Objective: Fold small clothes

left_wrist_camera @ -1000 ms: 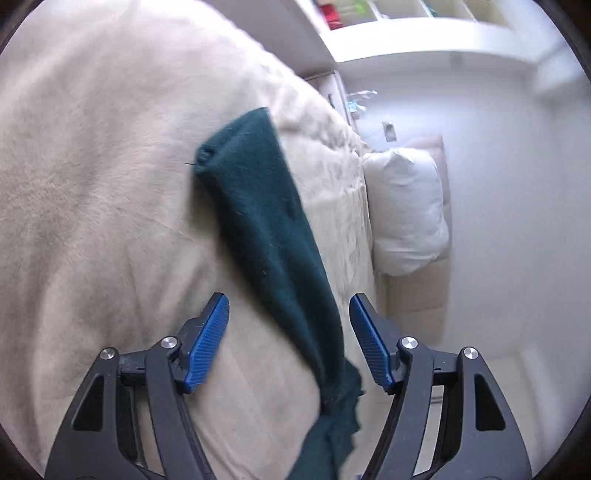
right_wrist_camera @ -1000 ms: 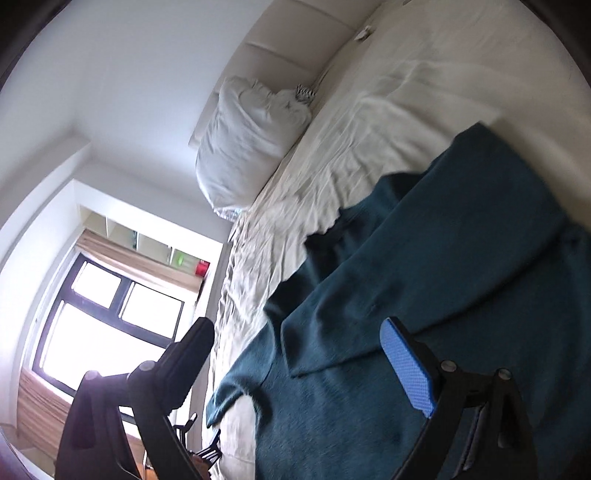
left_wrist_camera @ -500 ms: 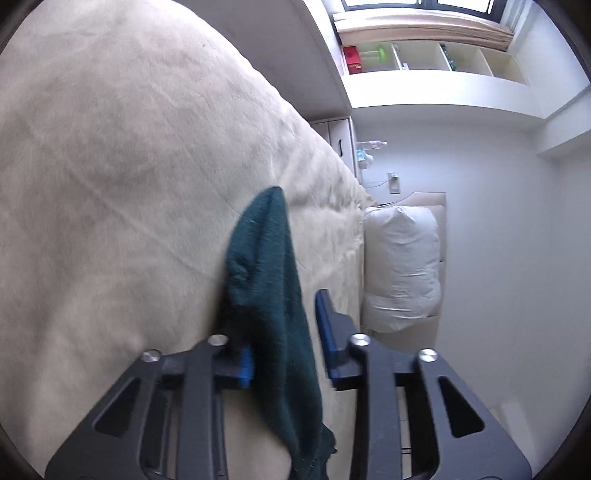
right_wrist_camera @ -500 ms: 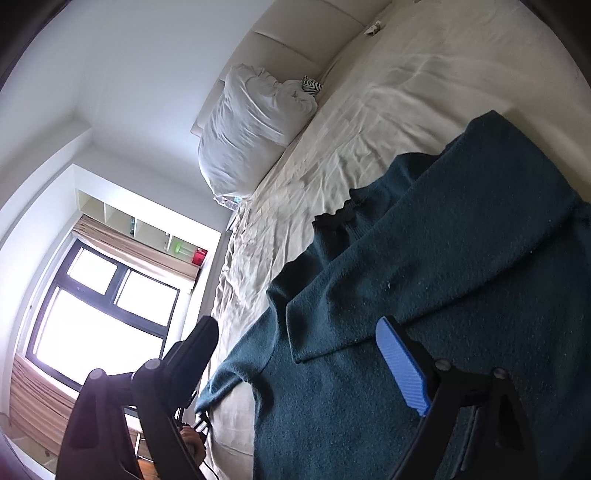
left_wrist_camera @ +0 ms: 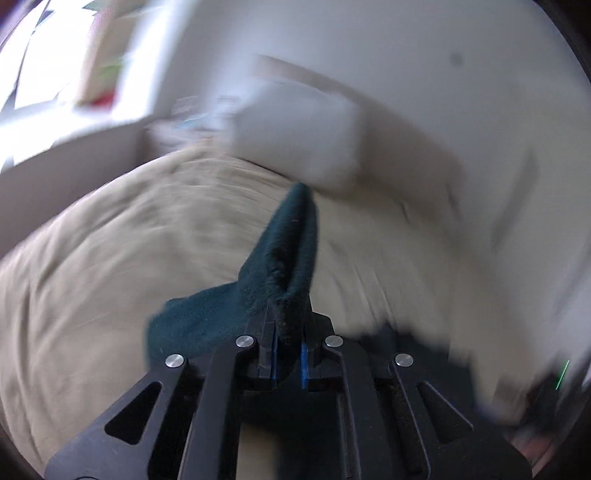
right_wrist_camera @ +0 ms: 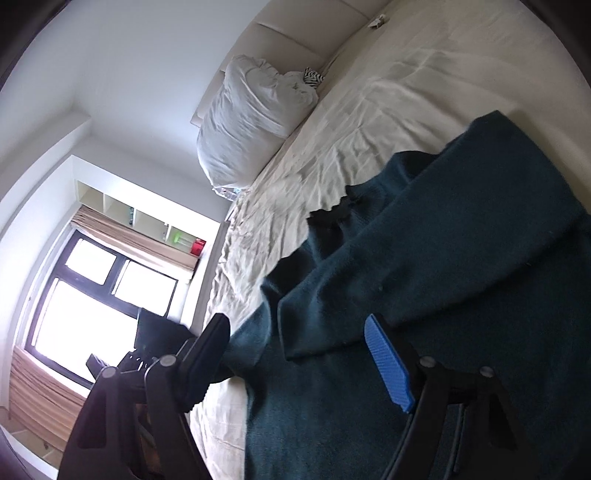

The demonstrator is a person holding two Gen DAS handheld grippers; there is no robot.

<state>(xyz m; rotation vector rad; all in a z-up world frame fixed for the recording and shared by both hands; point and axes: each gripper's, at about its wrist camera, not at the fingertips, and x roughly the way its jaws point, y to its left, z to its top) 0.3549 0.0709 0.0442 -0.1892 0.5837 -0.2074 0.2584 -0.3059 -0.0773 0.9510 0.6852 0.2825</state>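
A dark green sweater (right_wrist_camera: pixel 443 288) lies spread on the cream bed sheet (right_wrist_camera: pixel 388 110), one sleeve folded across its body. My left gripper (left_wrist_camera: pixel 287 332) is shut on a sleeve of that dark green sweater (left_wrist_camera: pixel 291 251); the sleeve stands up out of the closed jaws, and this view is blurred. My right gripper (right_wrist_camera: pixel 303 350) hovers low over the sweater's body near the folded sleeve's edge. Its jaws are closing, still wide apart, and the blue pad (right_wrist_camera: pixel 388 365) presses on nothing.
A white pillow (right_wrist_camera: pixel 251 122) leans on the padded headboard (right_wrist_camera: pixel 295 22) at the far end of the bed. A window (right_wrist_camera: pixel 92 295) and wall shelves (right_wrist_camera: pixel 140 218) lie past the bed's left edge. A small striped item (right_wrist_camera: pixel 314 76) sits by the pillow.
My left gripper closed on the sleeve and swung sharply with it, so its view now faces the pillow. My right gripper's jaws narrowed a little while it stayed over the sweater.
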